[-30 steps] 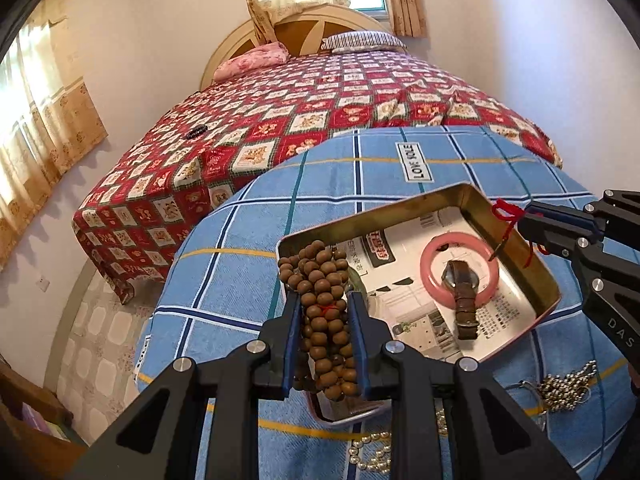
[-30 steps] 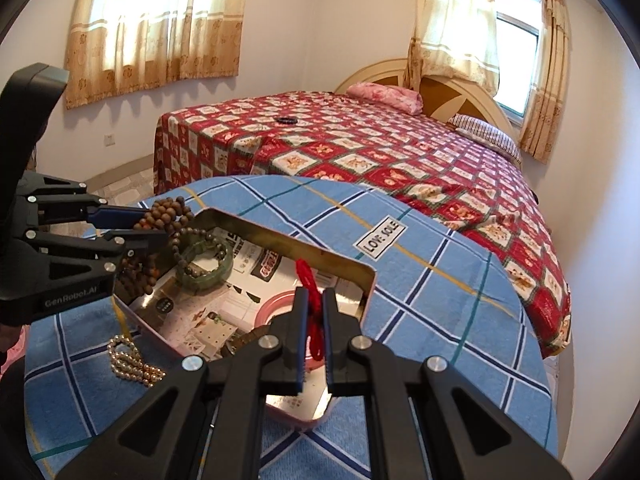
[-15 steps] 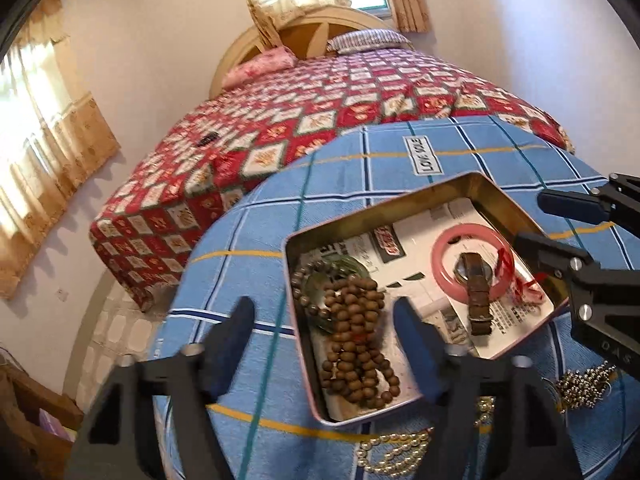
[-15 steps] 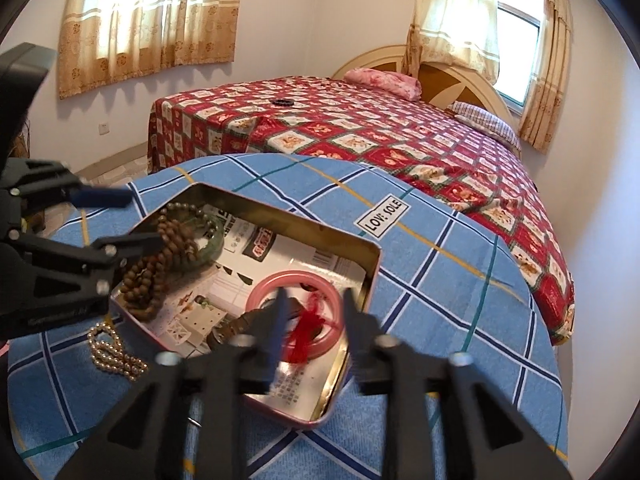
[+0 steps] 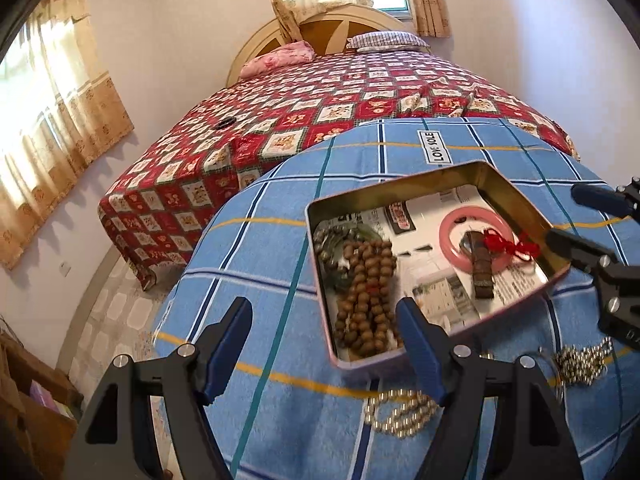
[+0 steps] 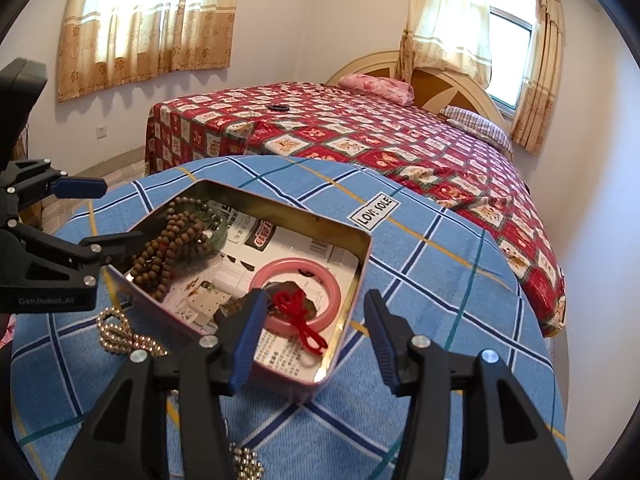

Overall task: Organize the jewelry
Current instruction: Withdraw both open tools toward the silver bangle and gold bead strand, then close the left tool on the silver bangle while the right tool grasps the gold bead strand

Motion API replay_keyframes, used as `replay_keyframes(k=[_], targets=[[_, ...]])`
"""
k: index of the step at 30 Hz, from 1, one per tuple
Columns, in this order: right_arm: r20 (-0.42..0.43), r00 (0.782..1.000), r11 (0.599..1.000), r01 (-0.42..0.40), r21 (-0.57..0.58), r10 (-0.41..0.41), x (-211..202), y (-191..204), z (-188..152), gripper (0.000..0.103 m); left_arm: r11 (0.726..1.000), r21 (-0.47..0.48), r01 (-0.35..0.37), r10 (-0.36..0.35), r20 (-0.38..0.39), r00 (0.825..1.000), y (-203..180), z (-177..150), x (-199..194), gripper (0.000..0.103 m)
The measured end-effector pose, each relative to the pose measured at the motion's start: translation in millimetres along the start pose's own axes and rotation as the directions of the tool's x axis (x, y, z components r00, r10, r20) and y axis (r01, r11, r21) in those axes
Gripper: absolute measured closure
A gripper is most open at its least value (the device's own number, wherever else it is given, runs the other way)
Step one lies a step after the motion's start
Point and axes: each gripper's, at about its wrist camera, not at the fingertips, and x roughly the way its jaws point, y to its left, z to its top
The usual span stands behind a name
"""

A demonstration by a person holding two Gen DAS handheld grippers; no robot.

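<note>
Both grippers are released, fingers spread wide, holding nothing. Left gripper (image 5: 324,344) hangs over the near-left edge of the tin (image 5: 516,196); right gripper (image 6: 314,328) hangs over the tin's near-right corner.

In the tin: wooden bead string (image 5: 366,288) lies along the left wall, half over a green bead bracelet (image 5: 332,240). Pink bangle (image 6: 298,294) sits at the right end with a brown watch strap (image 5: 482,268) across it and a red knotted cord (image 6: 298,316) draped over its near rim.

Loose on the table (image 5: 280,184), outside the tin:
- pearl strand (image 5: 400,410), just beside the tin's near wall, below and right of the left fingers. Long axis runs roughly parallel to that wall.
- silver ball chain (image 5: 580,362), bunched near the tin's right corner, under the right gripper body in the left view. The right view shows only a scrap of it (image 6: 246,462) at the bottom, behind the right fingers.

My read: the pearl strand is the left gripper's pick. It's nearer, but it sits back toward the wrist, so the fingers need to pull back and drop, then close across the strand, not along it. The ball chain belongs to the right gripper, same pull-back needed. Risk: a beaded strand trails and snags the tin rim on the lift.
</note>
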Motion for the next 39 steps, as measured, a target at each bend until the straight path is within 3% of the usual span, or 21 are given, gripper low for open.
replay_keyframes(k=[8,12,19,29,36,38,39], targets=[[-0.017,0.999,0.999,0.03,0.015,-0.03,-21,-5,-27,0.039,0.999,-0.04,0.029,-0.03,-0.036,0.999,-10,-33,-20,0.029],[-0.048,0.998,0.999,0.038,0.029,-0.037,-30,-6,-47,0.039,0.995,-0.059,0.082,-0.085,-0.058,0.995,-25,-42,-26,0.029],[-0.087,0.996,0.999,0.011,0.034,-0.008,-40,-3,-71,0.037,0.992,0.01,0.126,-0.125,-0.079,0.989,-65,-44,-25,0.028],[-0.146,0.989,0.999,-0.036,-0.029,0.032,-24,19,-82,0.037,0.993,0.081,0.085,-0.073,-0.141,0.987,-76,-58,-3,0.028],[-0.181,0.983,0.998,0.005,0.057,0.005,-17,-5,-84,0.037,0.996,0.065,0.059,-0.049,-0.137,0.989,-56,-59,3,0.027],[-0.186,0.982,0.998,-0.01,0.068,0.022,-16,-6,-84,0.044,0.996,0.069,0.06,-0.051,-0.131,0.99,-54,-59,4,0.027],[-0.192,0.981,0.998,-0.018,0.064,0.03,-15,-5,-84,0.053,0.996,0.069,0.062,-0.053,-0.129,0.99,-53,-60,4,0.027]])
